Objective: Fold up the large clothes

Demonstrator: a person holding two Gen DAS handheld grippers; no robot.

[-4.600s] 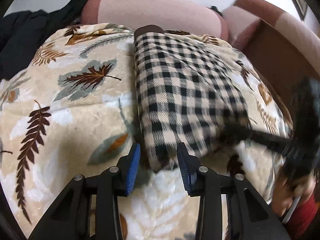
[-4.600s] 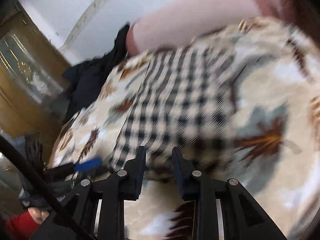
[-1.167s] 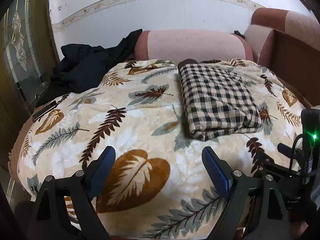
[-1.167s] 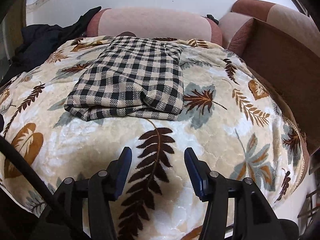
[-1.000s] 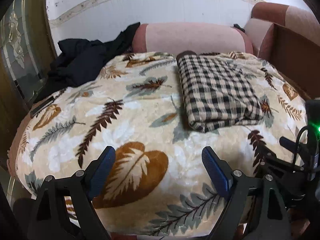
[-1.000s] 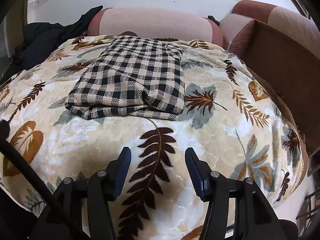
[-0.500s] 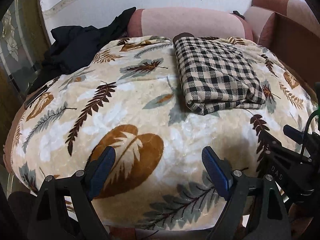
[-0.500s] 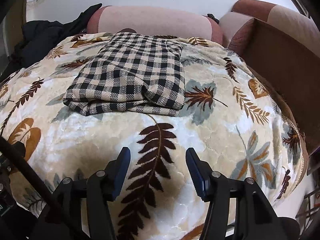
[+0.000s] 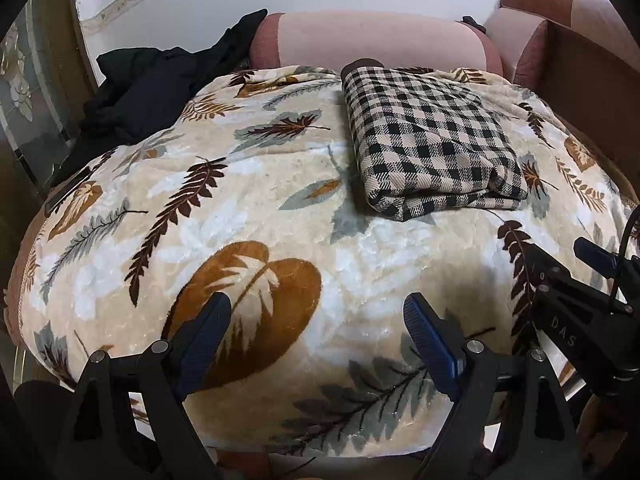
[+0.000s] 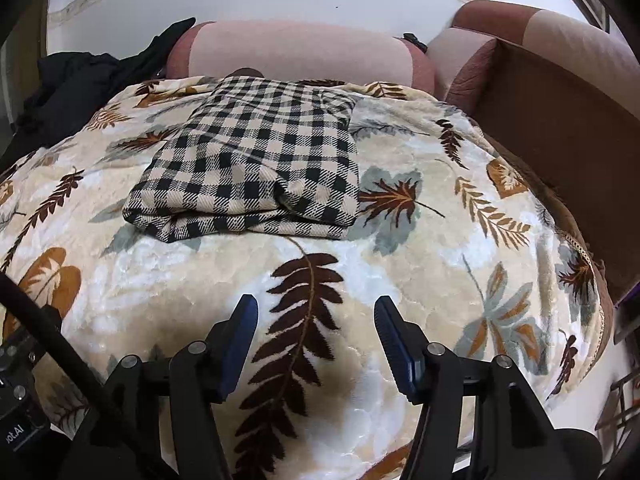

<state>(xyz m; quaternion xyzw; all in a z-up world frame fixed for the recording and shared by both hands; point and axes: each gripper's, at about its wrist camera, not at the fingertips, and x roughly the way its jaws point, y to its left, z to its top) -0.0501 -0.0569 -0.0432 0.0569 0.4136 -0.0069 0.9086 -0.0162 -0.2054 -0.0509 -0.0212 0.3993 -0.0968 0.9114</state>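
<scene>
My left tongs (image 9: pixel 316 320) and right tongs (image 10: pixel 316 320) gaped wide, empty; the folded black-and-beige checked garment (image 10: pixel 256 160) lay toward the far edge of the leaf-patterned plush blanket (image 10: pixel 400 280).

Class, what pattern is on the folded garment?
Black-and-beige check on the folded garment, clearest in the right wrist view.

The left claw (image 9: pixel 316 330) has been drawn back from the near edge of the checked garment (image 9: pixel 430 136) and opened wide — earlier the edge lay between its fingers. The right claw (image 10: pixel 316 330) has also been withdrawn and opened — nothing is held.
</scene>
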